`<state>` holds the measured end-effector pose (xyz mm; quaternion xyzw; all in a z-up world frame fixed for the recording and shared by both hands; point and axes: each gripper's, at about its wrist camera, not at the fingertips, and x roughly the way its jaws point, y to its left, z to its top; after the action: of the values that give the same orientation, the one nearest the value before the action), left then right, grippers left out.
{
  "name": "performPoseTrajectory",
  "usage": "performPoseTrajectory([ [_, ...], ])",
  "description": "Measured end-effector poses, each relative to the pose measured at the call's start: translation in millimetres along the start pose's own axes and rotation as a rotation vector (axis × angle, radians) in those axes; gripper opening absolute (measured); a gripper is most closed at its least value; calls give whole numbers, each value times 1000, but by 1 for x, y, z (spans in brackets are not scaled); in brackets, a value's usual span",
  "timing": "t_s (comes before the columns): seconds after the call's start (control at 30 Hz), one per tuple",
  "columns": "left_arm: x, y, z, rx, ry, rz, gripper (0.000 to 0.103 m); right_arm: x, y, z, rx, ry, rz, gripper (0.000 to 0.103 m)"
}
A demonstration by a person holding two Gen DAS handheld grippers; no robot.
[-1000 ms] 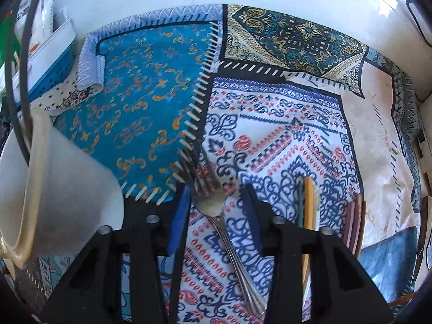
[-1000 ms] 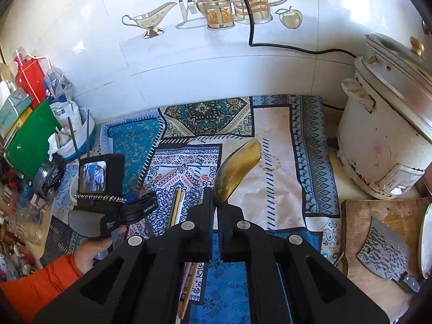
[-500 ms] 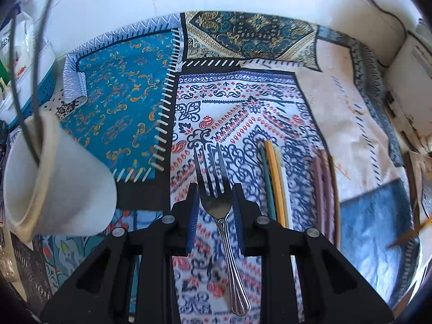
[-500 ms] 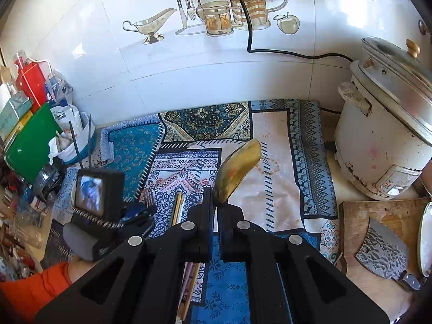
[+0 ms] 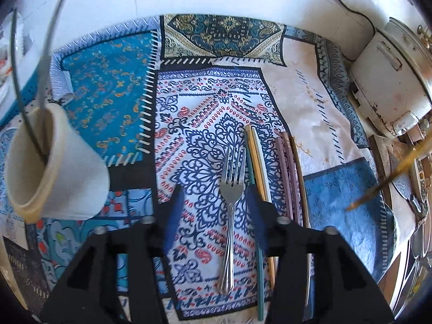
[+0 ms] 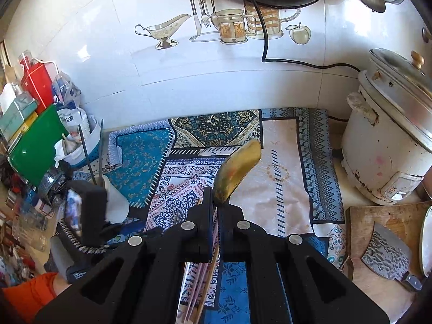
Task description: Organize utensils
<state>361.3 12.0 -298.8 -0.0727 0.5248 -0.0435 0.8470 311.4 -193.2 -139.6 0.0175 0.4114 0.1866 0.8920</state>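
Patchwork cloth (image 5: pixel 216 102) covers the counter & is the landmark here; white tiled wall (image 6: pixel 189 86) runs along its far edge. White rice cooker (image 6: pixel 388 145) stands just off the cloth's R edge, black cord (image 6: pixel 297 63) trailing along the wall to it. Near the cooker, off the cloth's R near corner, a wooden board (image 6: pixel 378 243) w/ a cleaver (image 6: pixel 386 256) lying flat on it. Off the cloth's L edge: clutter incl. a green board (image 6: pixel 35 148) & red carton (image 6: pixel 36 81).

White cup (image 5: pixel 54 167) at the cloth's L side, tilted in the L wrist view, w/ two thin dark rods (image 5: pixel 27 81) sticking out of it.

L gripper (image 5: pixel 216 210) hangs over the cloth's central white-&-navy panel, blue pads apart, nothing btwn them touching. Fork (image 5: pixel 229 208) lies flat on that panel in the gap btwn the pads, tines toward the wall, handle toward camera, free of both pads.

Just R of the fork on the same panel: chopsticks (image 5: pixel 256 175) in a row parallel to it, teal, yellow & white ones first, then pinkish & brown ones nearer the cloth's R side.

R gripper (image 6: pixel 216 202) is above the cloth's near side, fingers together, clamped on a yellow-brown spoon (image 6: pixel 237 170) whose bowl points up toward the wall.
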Motion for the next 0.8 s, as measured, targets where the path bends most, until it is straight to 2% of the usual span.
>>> performPoseTrajectory([
  [0.1,20,-8,9,0,11,20,49,0,-6,-4,9,12,-11,3],
  [0.27,41,-17,19,-17,-10,106,49,-1,-20,-10,35,30,-35,3],
  [0.33,47,-20,20,-12,-3,120,43,-2,-24,-11,45,31,-46,3],
  [0.43,53,-28,20,22,-21,187,33,-3,-33,-11,62,32,-59,3],
  [0.5,52,-32,20,14,-36,187,24,-4,-36,-11,68,29,-63,3],
  [0.53,52,-34,20,11,-41,201,22,-4,-38,-11,70,28,-65,3],
  [0.63,53,-37,21,4,-51,211,22,-5,-39,-11,71,27,-67,3],
  [0.8,43,-27,18,-20,-60,166,22,-6,-37,-10,64,17,-60,3],
])
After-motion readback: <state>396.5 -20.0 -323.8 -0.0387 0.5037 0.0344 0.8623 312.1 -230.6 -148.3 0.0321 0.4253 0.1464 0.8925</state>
